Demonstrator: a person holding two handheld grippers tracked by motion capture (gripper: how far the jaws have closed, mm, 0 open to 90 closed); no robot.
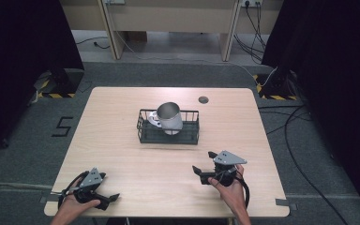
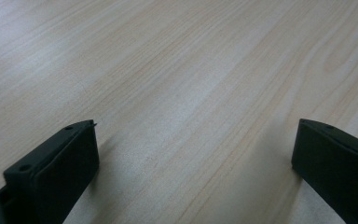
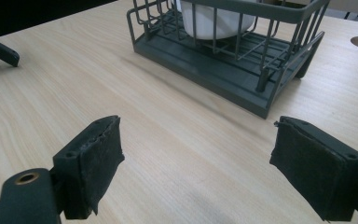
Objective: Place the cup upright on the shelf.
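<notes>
The white mug [image 1: 170,117] leans tilted inside the dark wire basket [image 1: 145,133], which stands at the middle of our wooden worktop [image 1: 122,154]. Our right claw [image 1: 205,164] hovers near the basket's front corner, jaws spread wide with nothing between them; through its own view we see the basket [image 3: 223,81] just ahead. Our left claw [image 1: 110,199] sits low at the worktop's near left edge, well apart from the basket, jaws likewise parted over bare wood [image 2: 191,93]

White mug [image 1: 169,117], dark-grey wire basket [image 1: 146,133]
</notes>
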